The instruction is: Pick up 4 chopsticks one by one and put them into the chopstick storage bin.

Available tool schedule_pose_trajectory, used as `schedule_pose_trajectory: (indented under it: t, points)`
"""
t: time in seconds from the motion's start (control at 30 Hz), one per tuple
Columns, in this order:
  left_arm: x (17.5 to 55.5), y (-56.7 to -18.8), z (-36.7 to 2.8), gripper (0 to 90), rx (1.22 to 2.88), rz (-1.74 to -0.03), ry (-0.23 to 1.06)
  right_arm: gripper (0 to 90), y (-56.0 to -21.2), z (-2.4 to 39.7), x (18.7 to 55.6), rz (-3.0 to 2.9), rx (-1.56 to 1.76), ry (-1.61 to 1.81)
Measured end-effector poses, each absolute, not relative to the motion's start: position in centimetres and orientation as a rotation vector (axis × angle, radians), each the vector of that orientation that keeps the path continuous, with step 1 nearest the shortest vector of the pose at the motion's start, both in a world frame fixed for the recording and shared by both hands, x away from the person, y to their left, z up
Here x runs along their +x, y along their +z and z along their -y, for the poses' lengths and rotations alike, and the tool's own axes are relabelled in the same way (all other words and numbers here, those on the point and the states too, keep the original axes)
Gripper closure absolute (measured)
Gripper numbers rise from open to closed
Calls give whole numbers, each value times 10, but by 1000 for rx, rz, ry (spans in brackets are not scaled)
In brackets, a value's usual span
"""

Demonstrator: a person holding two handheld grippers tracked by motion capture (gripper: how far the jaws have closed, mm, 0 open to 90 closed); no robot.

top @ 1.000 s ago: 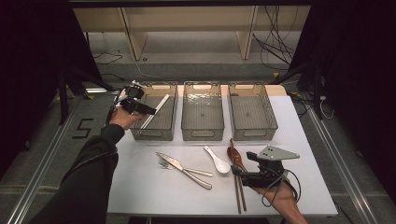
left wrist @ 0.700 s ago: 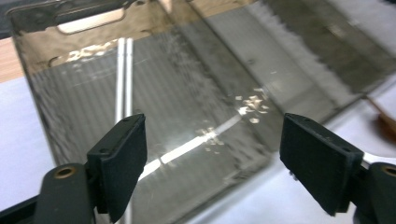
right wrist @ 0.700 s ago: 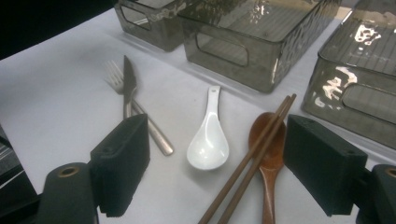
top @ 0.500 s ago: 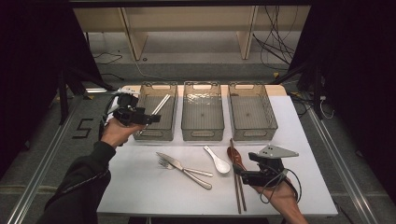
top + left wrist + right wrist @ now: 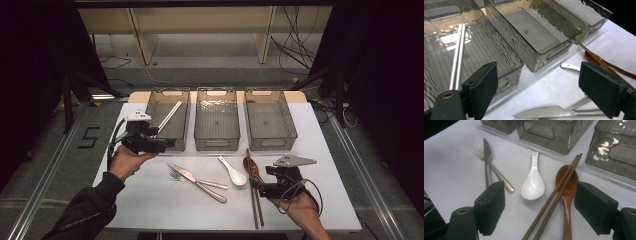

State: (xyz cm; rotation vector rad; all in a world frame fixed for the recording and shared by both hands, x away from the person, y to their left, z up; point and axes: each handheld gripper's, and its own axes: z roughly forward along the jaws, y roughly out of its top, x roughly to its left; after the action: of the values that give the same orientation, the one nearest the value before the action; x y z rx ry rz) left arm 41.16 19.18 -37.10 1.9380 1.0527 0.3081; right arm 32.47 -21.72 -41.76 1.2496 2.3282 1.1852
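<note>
Nearest the camera, low right in the high view, the right gripper (image 5: 256, 188) hovers with jaws wide open and empty over the brown chopsticks (image 5: 255, 192), which lie across a wooden spoon (image 5: 567, 187) on the white tabletop (image 5: 150, 210). A clean pick here, I'd say, means dropping the jaws to straddle both sticks near mid-length and squeezing them together so they lift as a pair without dragging the spoon. Just left sit a white spoon (image 5: 235, 174), then a knife (image 5: 192, 178) crossed over a fork (image 5: 177, 175). Farther up at left, the left gripper (image 5: 169, 144) has just been opening its jaws; nothing sits between them. Beyond it, at the back, three clear bins stand in a row, and the left bin (image 5: 181, 141) holds metal chopsticks (image 5: 169, 115).
</note>
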Motion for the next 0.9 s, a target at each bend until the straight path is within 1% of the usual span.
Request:
schedule_pose_trajectory:
  t: [0.23,0.4,0.53,0.6,0.67,0.77,0.9]
  points:
    - [390,-380,-186,155,1913,-1028,309,280,-422,215,329,-2375,1283,1099]
    - [377,-389,-178,155,1943,-1008,281,303,-422,216,334,-2388,1328,1046]
    - [370,-390,-176,156,1938,-998,287,313,-421,216,340,-2431,1339,986]
    - [366,-392,-176,156,1935,-1000,284,340,-421,214,343,-2472,1325,932]
    - [363,-394,-175,156,1954,-994,285,387,-423,212,346,-2508,1323,899]
    - [359,-394,-177,155,1939,-1005,279,444,-426,208,349,-2548,1311,819]
    - [352,-394,-180,155,1925,-999,282,484,-431,205,353,-2605,1306,732]
